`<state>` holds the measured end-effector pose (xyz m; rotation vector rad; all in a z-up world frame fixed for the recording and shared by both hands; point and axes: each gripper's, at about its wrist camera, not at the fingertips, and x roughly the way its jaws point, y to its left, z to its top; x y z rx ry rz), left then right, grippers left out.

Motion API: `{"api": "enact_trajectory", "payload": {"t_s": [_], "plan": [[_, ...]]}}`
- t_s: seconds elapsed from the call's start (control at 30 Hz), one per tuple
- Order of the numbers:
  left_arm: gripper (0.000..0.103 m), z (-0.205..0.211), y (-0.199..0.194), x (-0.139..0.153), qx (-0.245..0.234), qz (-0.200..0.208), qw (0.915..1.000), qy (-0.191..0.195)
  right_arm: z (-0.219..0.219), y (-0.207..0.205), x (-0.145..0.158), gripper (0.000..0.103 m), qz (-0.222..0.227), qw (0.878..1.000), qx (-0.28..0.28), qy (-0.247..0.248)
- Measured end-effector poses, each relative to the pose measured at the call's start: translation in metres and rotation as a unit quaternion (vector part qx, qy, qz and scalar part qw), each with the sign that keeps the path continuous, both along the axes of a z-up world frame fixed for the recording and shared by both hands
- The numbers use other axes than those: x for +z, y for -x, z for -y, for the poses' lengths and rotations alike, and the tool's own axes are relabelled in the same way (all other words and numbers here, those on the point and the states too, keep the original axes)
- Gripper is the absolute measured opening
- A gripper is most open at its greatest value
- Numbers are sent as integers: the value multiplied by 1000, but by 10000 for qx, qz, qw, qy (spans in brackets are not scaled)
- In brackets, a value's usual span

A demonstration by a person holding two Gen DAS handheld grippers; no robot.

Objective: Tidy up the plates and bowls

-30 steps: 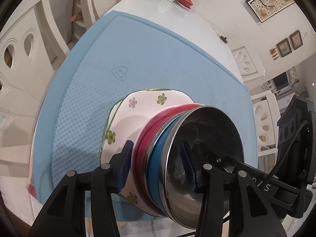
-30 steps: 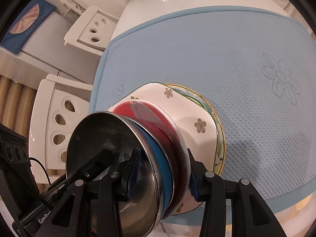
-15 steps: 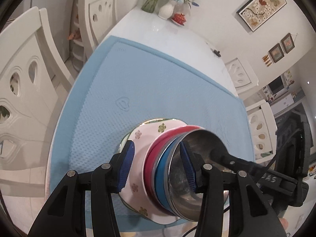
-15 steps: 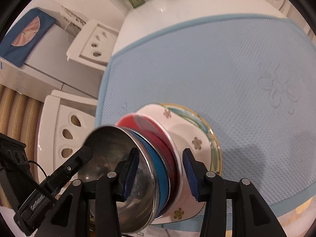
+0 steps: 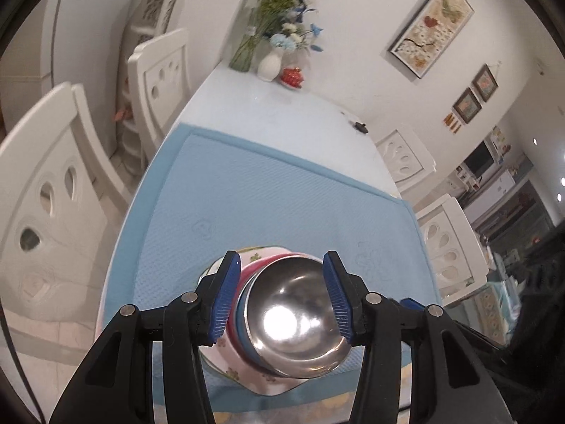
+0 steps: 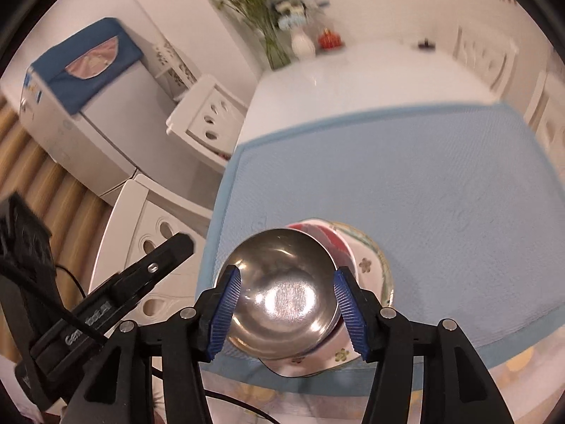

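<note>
Now that both grippers have been drawn up and away from the stack, the dishes are being seen from above rather than from rim level, and no rim is being pinched by either tool. The blue mat [image 5: 268,190] is being left bare except for the stack, which is standing at its near edge, towards the left corner in the right wrist view. One stack is being counted, of five pieces from largest to smallest: one round plate with a yellow-green rim [image 6: 384,272] at the bottom, one white flowered dish [image 5: 226,353] upon it, one red bowl [image 6: 332,243], one blue bowl [image 5: 243,325] and one steel bowl [image 5: 296,314] nested on top. The left gripper [image 5: 282,296] is being held spread above the stack, with nothing between its blue pads, and a second earlier it was straddling the bowl rims. The right gripper [image 6: 287,312] is likewise being held spread and empty, its jaws having just been opening. Two grippers are thus being counted, both free. By this reading, the nesting is being judged complete and the stack released; only a check that it is sitting steadily seems to be left. At the table's far end two vases of flowers [image 5: 273,35] and one small red ornament [image 5: 292,77] are being counted.
</note>
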<state>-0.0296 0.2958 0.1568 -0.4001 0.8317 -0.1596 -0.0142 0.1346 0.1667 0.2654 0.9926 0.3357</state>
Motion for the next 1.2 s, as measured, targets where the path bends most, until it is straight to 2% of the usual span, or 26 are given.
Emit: {"api": "enact_trajectory", "payload": {"t_s": [0.1, 0.2, 0.27, 0.4, 0.53, 0.83, 1.2], "plan": [[46, 8, 1, 9, 17, 155, 9997, -190, 2, 14, 8, 56, 188, 9996, -23, 215], [46, 17, 5, 15, -5, 234, 9993, -294, -1, 16, 5, 57, 152, 9987, 145, 472], [47, 21, 7, 17, 21, 267, 9987, -438, 3, 16, 5, 57, 149, 9987, 121, 477], [51, 25, 10, 21, 83, 260, 9986, -445, 12, 13, 7, 57, 169, 9983, 93, 543], [51, 34, 14, 24, 187, 215, 9976, -632, 14, 10, 4, 58, 139, 9954, 250, 918], [54, 60, 28, 20, 227, 96, 9967, -775, 45, 13, -6, 58, -133, 9950, 173, 975], [54, 87, 45, 26, 245, 90, 9938, -1082, 67, 33, -3, 58, -113, 9950, 162, 981]]}}
